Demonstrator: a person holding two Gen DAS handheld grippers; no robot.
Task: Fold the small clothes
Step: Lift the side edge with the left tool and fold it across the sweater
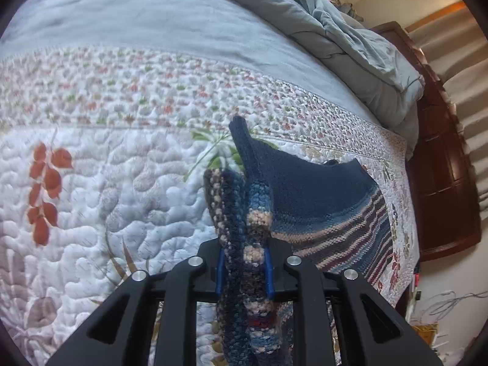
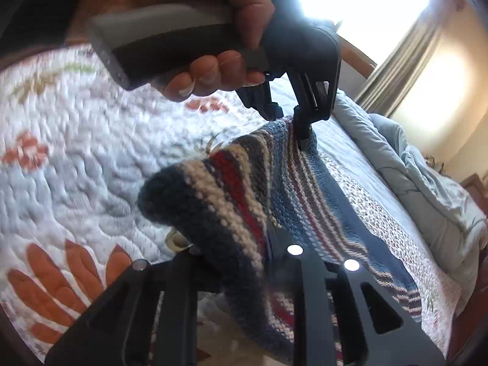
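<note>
A small knitted garment (image 1: 320, 201), dark blue with cream, red and light-blue stripes, hangs lifted over the flowered quilt (image 1: 106, 167). My left gripper (image 1: 244, 271) is shut on a bunched edge of it, with the blue pads (image 1: 220, 274) pressing the knit from both sides. In the right wrist view the garment (image 2: 305, 189) stretches from my right gripper (image 2: 244, 262) up to the left gripper (image 2: 289, 122), which a person's hand (image 2: 213, 70) holds. My right gripper is shut on a thick fold of the knit, which hides its fingertips.
A crumpled grey-blue duvet (image 1: 350, 39) lies along the far side of the bed. A dark wooden bed frame (image 1: 442, 183) borders the quilt's right edge, with cables (image 1: 442, 302) on the floor beyond. A bright curtained window (image 2: 396, 45) stands behind.
</note>
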